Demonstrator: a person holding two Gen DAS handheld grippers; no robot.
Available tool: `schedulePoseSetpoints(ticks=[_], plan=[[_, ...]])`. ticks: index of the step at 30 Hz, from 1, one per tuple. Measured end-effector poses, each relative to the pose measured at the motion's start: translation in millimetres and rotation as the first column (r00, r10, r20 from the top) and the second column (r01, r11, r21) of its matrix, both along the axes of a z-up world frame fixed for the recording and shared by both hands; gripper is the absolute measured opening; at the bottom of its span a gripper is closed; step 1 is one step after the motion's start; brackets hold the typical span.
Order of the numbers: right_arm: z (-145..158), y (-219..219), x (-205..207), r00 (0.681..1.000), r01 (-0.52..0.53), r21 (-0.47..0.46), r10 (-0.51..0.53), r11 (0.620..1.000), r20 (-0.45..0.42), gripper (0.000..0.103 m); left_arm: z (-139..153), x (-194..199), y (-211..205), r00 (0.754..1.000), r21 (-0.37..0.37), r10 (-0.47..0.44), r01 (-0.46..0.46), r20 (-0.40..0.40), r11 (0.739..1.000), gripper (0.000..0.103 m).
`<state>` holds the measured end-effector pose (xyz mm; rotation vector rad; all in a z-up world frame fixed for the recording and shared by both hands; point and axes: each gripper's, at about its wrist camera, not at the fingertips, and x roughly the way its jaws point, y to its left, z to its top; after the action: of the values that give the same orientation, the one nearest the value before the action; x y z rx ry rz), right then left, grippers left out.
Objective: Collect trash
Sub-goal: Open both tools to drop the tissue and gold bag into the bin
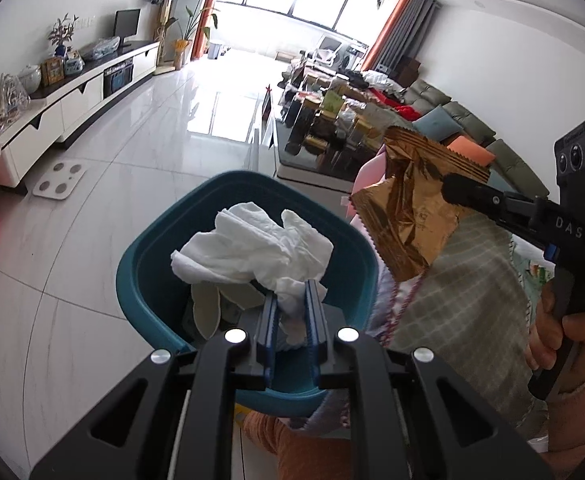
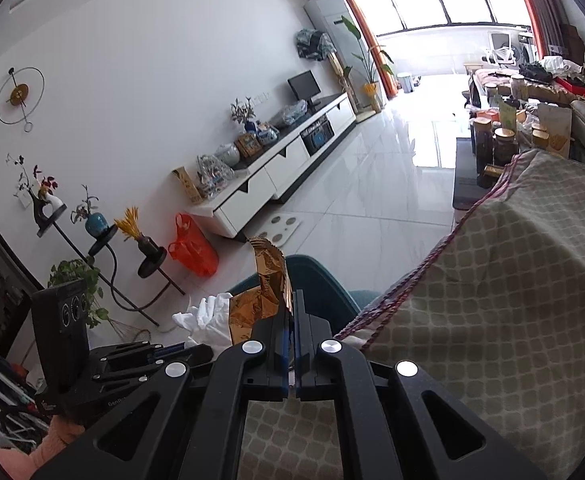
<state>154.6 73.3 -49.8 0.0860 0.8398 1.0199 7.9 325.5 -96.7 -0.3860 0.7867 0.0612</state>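
My left gripper is shut on a crumpled white tissue and holds it over the open teal trash bin. My right gripper is shut on a crinkled gold foil snack wrapper. In the left wrist view the right gripper holds the wrapper to the right of the bin, above its rim. In the right wrist view the tissue and the bin lie just beyond my fingers. White scraps lie inside the bin.
A table under a checked grey-green cloth stands right of the bin. A white bathroom scale lies on the tiled floor. A long white TV cabinet runs along the left wall. An orange plastic bag sits by it.
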Motion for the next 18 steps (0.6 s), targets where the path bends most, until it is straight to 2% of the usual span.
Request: schedulePoseSetpoints(ticks=[11, 14, 16, 18], plan=[[-19.0, 29.4, -1.9, 0.999, -0.03, -0.078, 0.027, 0.996, -0.039, 0.006, -22.4, 14.5, 2.7, 0.998, -0.031, 0.01, -0.012, -0.067, 0.999, 0.016], [-21.3, 30.6, -0.8, 0.998, -0.035, -0.086, 0.031, 0.996, -0.05, 0.007, -26.0, 19.1, 5.2, 0.997, -0.039, 0.012, -0.015, -0.076, 0.999, 0.02], [-21.2, 30.2, -0.8, 0.998, -0.03, -0.088, 0.025, 0.996, -0.054, 0.023, -26.8, 18.9, 4.6, 0.997, -0.044, 0.016, -0.02, -0.082, 0.999, 0.022], [-20.2, 30.6, -0.5, 0.998, -0.022, -0.082, 0.017, 0.996, -0.058, 0.03, -29.4, 20.6, 6.8, 0.996, -0.046, 0.024, -0.028, -0.089, 0.999, 0.023]])
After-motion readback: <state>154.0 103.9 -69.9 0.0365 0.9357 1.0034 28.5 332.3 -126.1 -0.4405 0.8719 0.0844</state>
